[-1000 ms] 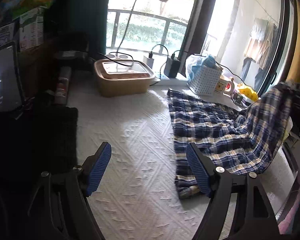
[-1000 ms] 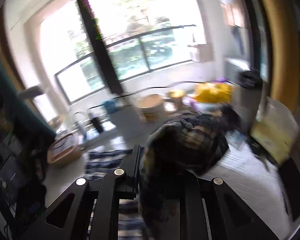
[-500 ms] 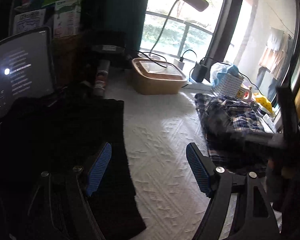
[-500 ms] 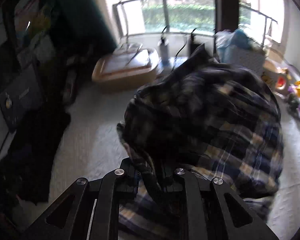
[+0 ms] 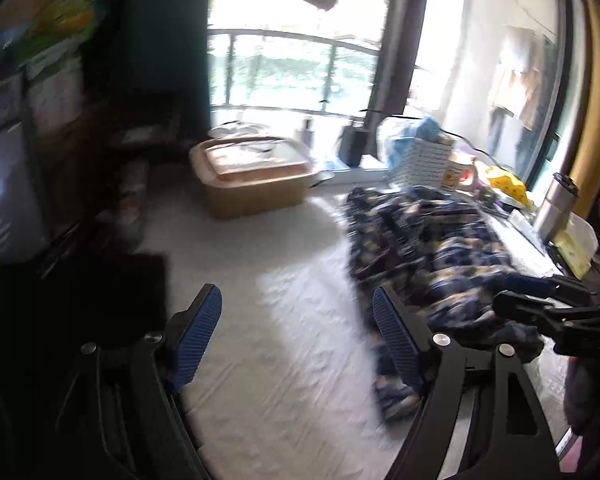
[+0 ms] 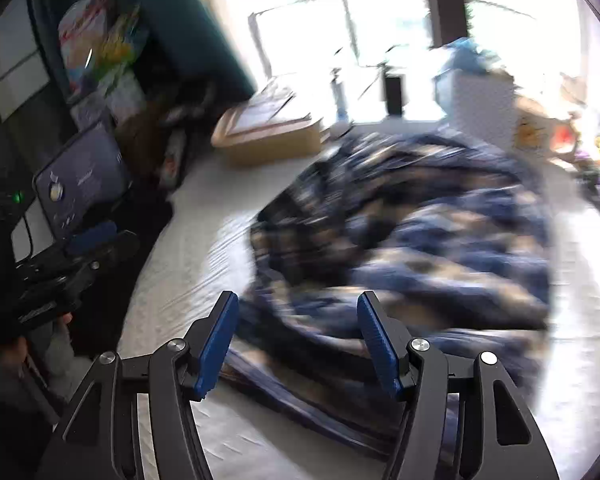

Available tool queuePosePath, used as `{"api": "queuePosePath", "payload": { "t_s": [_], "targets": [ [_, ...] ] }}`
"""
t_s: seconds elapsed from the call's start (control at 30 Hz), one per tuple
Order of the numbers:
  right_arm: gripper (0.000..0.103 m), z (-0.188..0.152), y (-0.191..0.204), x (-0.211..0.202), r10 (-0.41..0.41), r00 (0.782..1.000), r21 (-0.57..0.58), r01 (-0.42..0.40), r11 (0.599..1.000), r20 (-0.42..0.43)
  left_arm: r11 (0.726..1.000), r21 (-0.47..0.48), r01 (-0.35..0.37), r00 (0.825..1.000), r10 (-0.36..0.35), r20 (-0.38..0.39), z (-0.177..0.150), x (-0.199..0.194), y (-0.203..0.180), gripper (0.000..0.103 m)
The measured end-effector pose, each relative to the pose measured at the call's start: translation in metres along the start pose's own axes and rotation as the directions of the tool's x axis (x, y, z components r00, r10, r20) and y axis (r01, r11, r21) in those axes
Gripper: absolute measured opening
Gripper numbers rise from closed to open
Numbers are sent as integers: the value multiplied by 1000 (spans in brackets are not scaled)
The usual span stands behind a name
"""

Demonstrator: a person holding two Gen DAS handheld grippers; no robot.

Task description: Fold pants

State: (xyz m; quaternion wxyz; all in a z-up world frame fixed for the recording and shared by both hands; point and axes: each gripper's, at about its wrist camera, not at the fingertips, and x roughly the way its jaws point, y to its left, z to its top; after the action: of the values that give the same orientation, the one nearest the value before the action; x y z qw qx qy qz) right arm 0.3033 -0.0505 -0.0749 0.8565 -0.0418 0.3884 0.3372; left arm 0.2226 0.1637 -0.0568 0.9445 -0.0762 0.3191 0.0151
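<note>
The blue and cream plaid pants [image 5: 432,256] lie in a loose folded heap on the white textured cover [image 5: 284,320], on its right side. They also fill the middle of the right wrist view [image 6: 412,240]. My left gripper [image 5: 296,344] is open and empty, over the cover to the left of the pants. My right gripper [image 6: 296,340] is open and empty, just above the near edge of the pants. It also shows at the right of the left wrist view [image 5: 540,300]. Both views are blurred by motion.
A tan lidded box [image 5: 252,176] stands at the back. A white basket [image 5: 424,160], a mug and a steel tumbler [image 5: 556,208] line the right side. A dark cloth [image 5: 72,300] and a lit screen [image 5: 4,208] sit at the left.
My right gripper has opened and let go of the pants, which now lie heaped on the cover. The left gripper has swung back toward the right and stays open.
</note>
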Motion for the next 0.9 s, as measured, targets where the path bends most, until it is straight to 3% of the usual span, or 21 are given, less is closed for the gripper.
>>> {"api": "queuePosePath", "payload": {
  "t_s": [0.07,0.13,0.27,0.4,0.43,0.5,0.53,0.6,0.63,0.7,0.83,0.87,0.9],
  "targets": [
    [64,-3,-21,-15,-59,998,9,58,998,28,998,55,40,999,-41,4,8,7,-18,79],
    [64,-10,-46,-25,-100,994,36,99,994,35,982,164,98,995,-96,-16,14,23,-45,88],
    [64,-23,-90,-34,-158,987,94,155,983,22,937,338,85,996,-67,-63,24,62,-83,91],
    [64,-14,-116,-39,-173,983,88,168,982,56,906,413,96,991,-47,-126,35,98,-93,90],
    [64,-7,-120,-39,-169,983,74,163,984,78,901,424,95,990,-39,-139,37,106,-94,86],
    [63,5,-126,-38,-156,980,43,152,987,121,891,439,111,984,-36,-176,40,120,-94,55],
    [63,13,-129,-36,-154,979,28,152,988,134,891,435,127,980,-46,-193,40,124,-94,49],
    [60,30,-133,-26,-123,983,-9,125,992,138,901,399,170,971,-83,-226,42,132,-89,19],
    [59,35,-136,-21,-109,984,-22,113,993,138,909,381,171,967,-81,-240,43,136,-86,14],
    [53,47,-136,-5,-91,987,-51,98,994,133,917,356,178,967,-95,-238,47,134,-80,12],
    [50,62,-137,31,-45,995,-137,58,989,92,931,286,225,965,-172,-199,62,115,-70,11],
    [45,65,-137,40,-34,997,-155,44,987,70,933,281,226,966,-177,-188,66,113,-68,11],
    [33,66,-137,49,-15,999,-171,22,985,43,935,276,221,968,-177,-175,70,112,-65,11]
  ]
}}
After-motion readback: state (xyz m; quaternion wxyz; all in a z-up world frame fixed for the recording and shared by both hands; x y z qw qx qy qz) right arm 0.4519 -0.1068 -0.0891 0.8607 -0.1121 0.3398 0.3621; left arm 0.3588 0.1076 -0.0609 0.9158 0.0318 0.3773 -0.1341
